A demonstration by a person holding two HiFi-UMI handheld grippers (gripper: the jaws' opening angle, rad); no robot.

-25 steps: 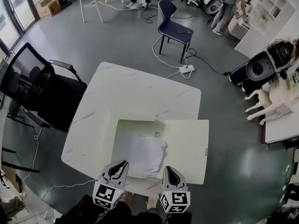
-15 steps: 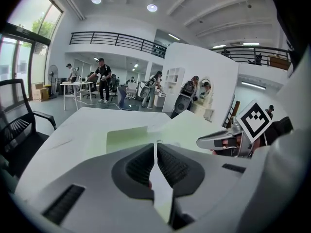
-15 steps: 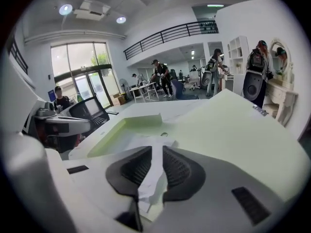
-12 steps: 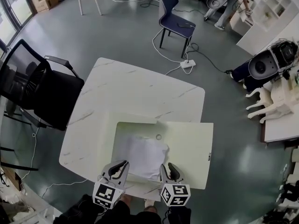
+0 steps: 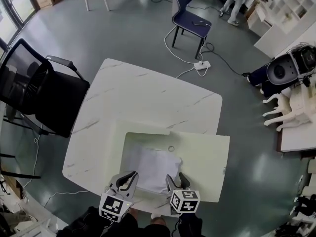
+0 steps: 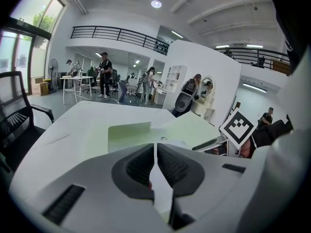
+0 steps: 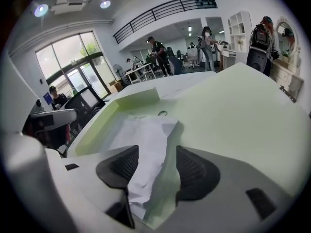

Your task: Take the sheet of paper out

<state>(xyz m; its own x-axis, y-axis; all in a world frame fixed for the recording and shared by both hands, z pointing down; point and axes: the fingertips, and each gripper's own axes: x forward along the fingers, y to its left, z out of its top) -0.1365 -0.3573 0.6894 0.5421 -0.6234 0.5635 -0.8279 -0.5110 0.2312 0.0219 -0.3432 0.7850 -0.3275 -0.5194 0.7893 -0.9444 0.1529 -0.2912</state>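
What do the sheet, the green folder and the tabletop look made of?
Sheet: thin white paper, matte, visibly creased and wrinkled.
Folder: pale green, smooth, crisp-edged; probably thin plastic or card.
Tabletop: white with grey veins, slight sheen; marble or a marble-look laminate, cannot tell.

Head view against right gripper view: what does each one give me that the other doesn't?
Only the head view: the whole table, the power strip on the floor, and the left gripper and right gripper side by side at the folder's near edge. Only the right gripper view: its jaws apart, having just been opening, with the paper's crumpled near edge between them, unclamped. Both: the paper lying in the open folder, a small ring beyond it.
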